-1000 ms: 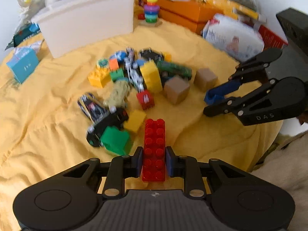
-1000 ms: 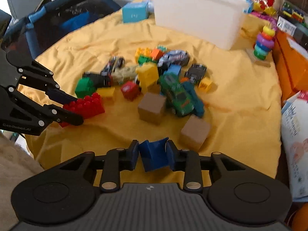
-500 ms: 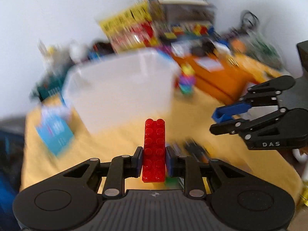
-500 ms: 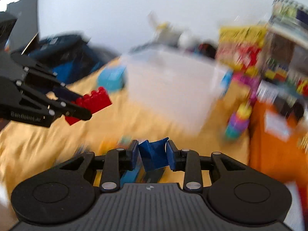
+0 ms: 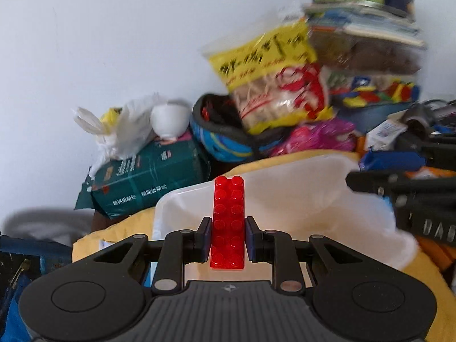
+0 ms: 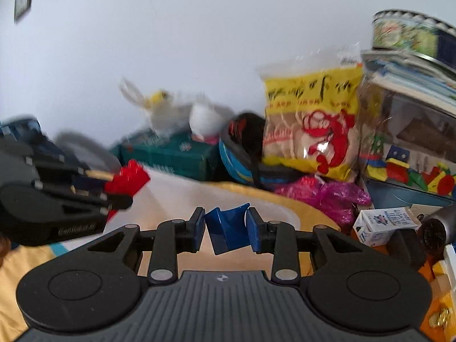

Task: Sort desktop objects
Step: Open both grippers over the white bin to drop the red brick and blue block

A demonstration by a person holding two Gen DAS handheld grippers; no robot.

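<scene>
While the left tool (image 5: 227, 240) clamped a red brick (image 5: 228, 222) just short of the white bin (image 5: 299, 199) ahead, the right tool (image 6: 227, 235) pinched a blue piece (image 6: 226, 229) above that bin's rim, so both apparently needed carrying over the opening before release.

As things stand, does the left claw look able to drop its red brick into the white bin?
Probably yes. The left claw, shut on the red brick, sits at the white bin, whose open top faces it with nothing between them. The right claw holds a blue piece off to one side.
</scene>
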